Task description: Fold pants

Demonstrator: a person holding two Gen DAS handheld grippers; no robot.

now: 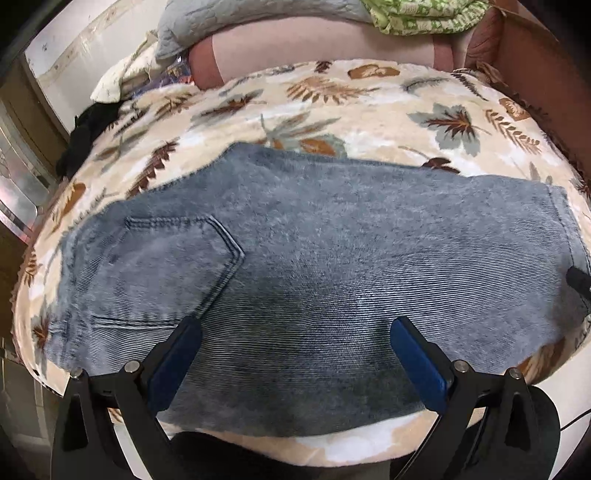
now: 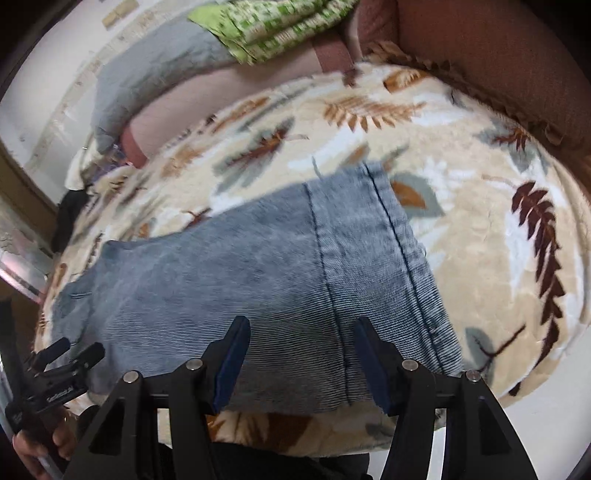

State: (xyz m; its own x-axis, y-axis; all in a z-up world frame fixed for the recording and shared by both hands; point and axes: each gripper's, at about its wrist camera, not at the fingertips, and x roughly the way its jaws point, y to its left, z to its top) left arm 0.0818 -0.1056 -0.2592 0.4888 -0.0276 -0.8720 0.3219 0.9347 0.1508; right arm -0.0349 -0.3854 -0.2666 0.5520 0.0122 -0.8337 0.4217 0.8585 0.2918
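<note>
Pants (image 1: 314, 258) of washed blue denim lie folded flat on a bed covered by a cream blanket (image 1: 369, 110) printed with brown and grey leaves, and both tongs hang over their near edge. In the left wrist view the left tongs (image 1: 295, 332) stand wide apart, their blue-padded fingers (image 1: 173, 365) poised over the cloth with nothing between them; whether the tips touch the denim cannot be told. A stitched back pocket (image 1: 177, 254) lies just beyond the left finger, toward the waist end of the pants. In the right wrist view the right tongs (image 2: 301, 330) are likewise spread, somewhat less widely, holding nothing, aimed at the part of the pants where two dark seams (image 2: 399, 236) run from the far edge to the near edge. At the lower left of that view the left tongs appear again, small and dark, with a hand (image 2: 37, 446) wrapped round their handle beside the bed's edge; in the left wrist view a dark tip of the right tongs pokes in at the right margin. Beyond the pants, at the head of the bed, lie a pink pillow (image 1: 314, 48), a grey quilted cloth (image 1: 221, 22) and a green patterned cloth (image 1: 424, 14), with a brown padded wall (image 2: 498, 55) along the right side and a black garment (image 1: 85, 133) at the left edge.
</note>
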